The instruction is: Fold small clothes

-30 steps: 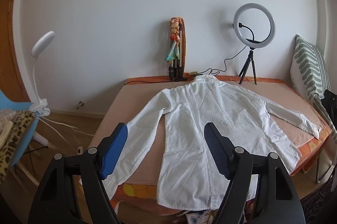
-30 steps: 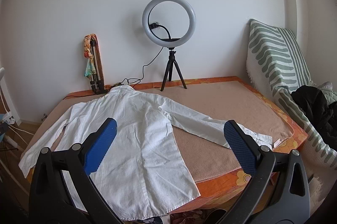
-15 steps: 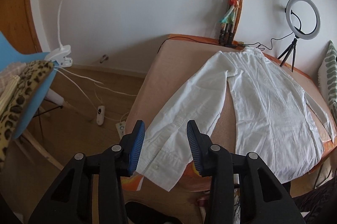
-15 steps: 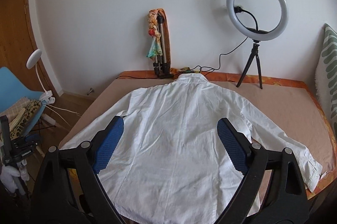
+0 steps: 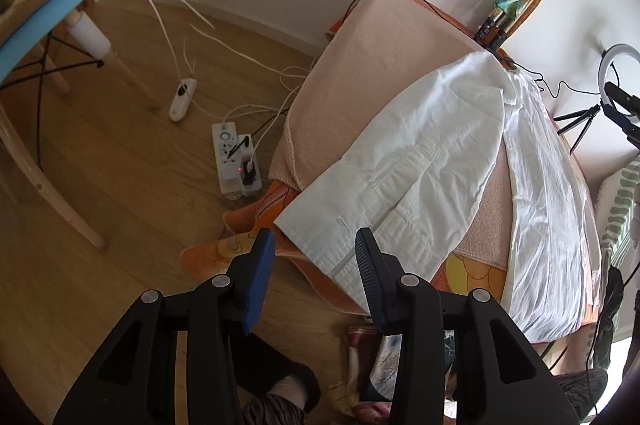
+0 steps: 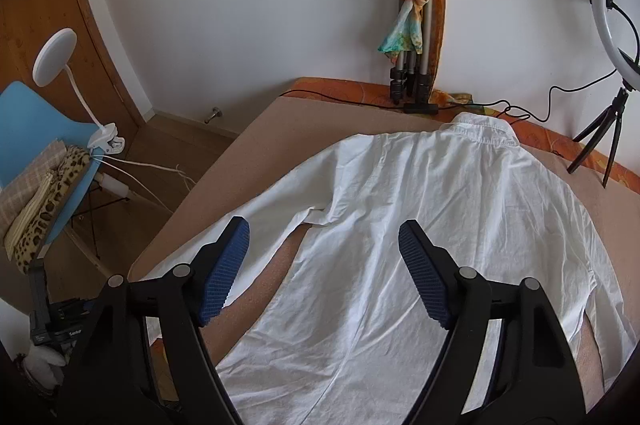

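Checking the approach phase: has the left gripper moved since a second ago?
Yes. The left gripper has swung from the shirt's body down to its sleeve cuff at the table edge, jaws narrowed but gripping nothing.

White shirt [image 6: 420, 225], peach towel [image 5: 372, 41], blue chair [image 6: 28, 121], leopard-print cloth [image 6: 48, 209], blue-padded black tongs [image 6: 322, 253]
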{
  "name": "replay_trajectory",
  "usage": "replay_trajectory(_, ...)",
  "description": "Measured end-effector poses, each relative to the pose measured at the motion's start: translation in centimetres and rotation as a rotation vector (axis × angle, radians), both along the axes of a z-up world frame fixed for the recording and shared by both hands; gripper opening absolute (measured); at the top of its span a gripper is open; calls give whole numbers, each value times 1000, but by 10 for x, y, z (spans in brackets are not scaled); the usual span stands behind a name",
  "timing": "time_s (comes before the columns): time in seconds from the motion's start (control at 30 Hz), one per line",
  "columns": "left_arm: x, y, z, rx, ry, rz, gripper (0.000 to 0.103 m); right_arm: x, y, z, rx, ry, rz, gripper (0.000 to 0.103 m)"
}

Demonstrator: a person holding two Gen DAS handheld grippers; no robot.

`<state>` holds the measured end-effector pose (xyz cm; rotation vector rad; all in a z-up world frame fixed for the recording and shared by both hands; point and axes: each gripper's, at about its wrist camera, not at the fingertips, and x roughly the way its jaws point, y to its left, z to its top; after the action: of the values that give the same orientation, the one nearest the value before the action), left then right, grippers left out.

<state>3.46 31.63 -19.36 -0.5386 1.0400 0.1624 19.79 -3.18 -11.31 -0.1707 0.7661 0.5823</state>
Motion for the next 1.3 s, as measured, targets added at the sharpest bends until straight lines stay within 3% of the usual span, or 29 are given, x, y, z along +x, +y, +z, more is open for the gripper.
replay_trajectory(0.1, 4, -2, -12, -90, 10, -8, 40, 11, 18, -15, -14, 10, -6, 79)
replay_trajectory(0.27, 4, -5, -22, -146, -1, 3, 47, 21, 36, -28, -37, 19, -3, 78)
replay_trajectory(0.43, -5, -8, -12, -66, -32, 29, 29, 24, 48, -32, -68, -8, 6, 78)
replay_trajectory(0.53, -5, -15, 0, -18, -76, -1, 11, 27, 52, -31, -76, -17, 8, 78)
replay_trajectory(0.63, 0, -23, 10, 29, -101, -38, 9, 34, 55, -31, -83, -18, 7, 78)
replay_trajectory(0.67, 3, -23, 10, 31, -99, -32, 13, 38, 56, -32, -81, -7, 12, 78)
replay_trajectory(0.87, 29, -22, 10, 30, -106, -24, 13, 74, 68, -39, -62, 113, 24, 78)
replay_trajectory(0.93, 32, -27, 13, 80, -134, -29, 2, 89, 77, -42, -58, 162, 30, 79)
replay_trajectory(1.07, 19, -48, 48, 119, -291, -83, 1, 119, 102, -61, -90, 253, 35, 78)
replay_trajectory(1.2, -4, -95, 88, 206, -465, -261, 1, 149, 126, -86, -107, 346, 32, 78)
replay_trajectory(1.3, -15, -130, 102, 249, -551, -400, 1, 166, 143, -103, -147, 386, 19, 78)
